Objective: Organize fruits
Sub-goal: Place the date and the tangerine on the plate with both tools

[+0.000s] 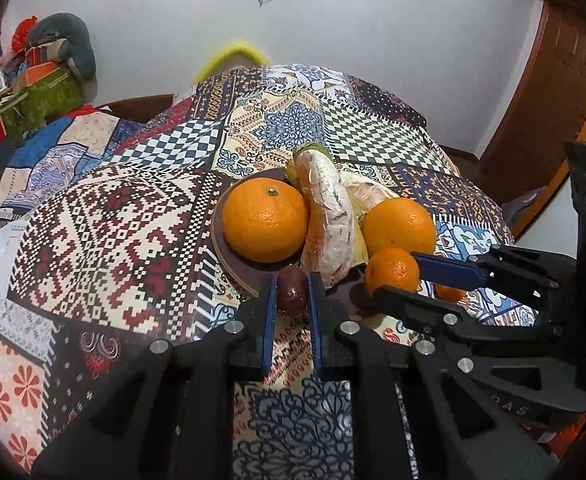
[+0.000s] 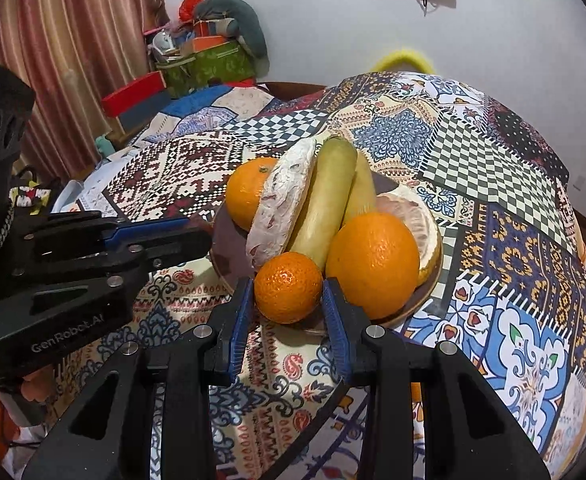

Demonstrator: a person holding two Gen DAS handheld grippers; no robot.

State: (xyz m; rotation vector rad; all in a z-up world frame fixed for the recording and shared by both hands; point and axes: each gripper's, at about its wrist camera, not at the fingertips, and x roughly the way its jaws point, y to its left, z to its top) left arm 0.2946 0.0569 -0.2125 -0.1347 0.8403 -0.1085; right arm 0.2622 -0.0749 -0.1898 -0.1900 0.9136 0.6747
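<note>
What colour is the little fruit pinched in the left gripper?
Dark reddish brown, glossy. The small fruit shows best in the left wrist view, between the left gripper's blue pads.

On my plate [image 2: 229, 256]: one orange [image 2: 245, 192] at the left edge, pomelo wedges [image 2: 281, 208] along the middle, another orange [image 2: 373, 264] right, pomelo half [image 2: 421, 220] behind it.

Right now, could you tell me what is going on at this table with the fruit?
A person holds a gripper in each hand. The left gripper is shut on a small dark red fruit; the right gripper is shut on a small mandarin. Both are at the near edge of the brown plate, already piled with fruit.
</note>
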